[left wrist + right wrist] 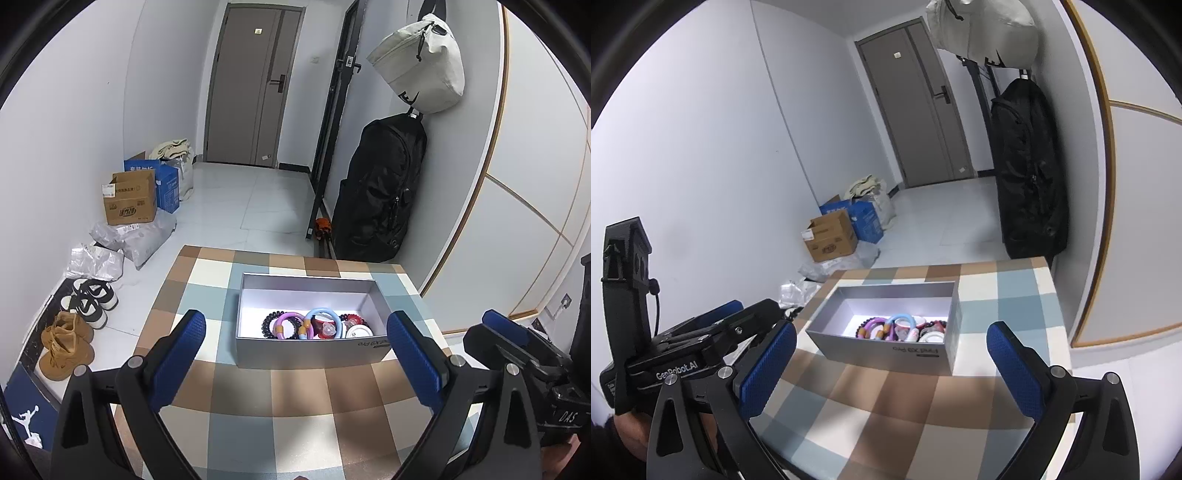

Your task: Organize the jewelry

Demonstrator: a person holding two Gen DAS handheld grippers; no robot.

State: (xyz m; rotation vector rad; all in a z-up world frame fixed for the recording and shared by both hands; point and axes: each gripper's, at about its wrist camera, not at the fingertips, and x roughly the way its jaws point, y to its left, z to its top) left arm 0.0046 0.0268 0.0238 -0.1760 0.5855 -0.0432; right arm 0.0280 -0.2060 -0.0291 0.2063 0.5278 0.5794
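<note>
Inside the grey box [310,349], heaped jewelry [314,325].

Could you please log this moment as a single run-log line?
left tool: open, empty | right tool: open, empty | jewelry: inside grey box | tablecloth: no loose pieces seen

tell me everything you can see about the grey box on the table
The grey box is a shallow, open-topped rectangular carton, apparently matte cardboard with a white inside and upside-down printed lettering on its near wall. It sits flat on the checked tablecloth, towards the far edge. Bracelets and hair ties lie heaped at its near end. Neither gripper touches it.
</note>
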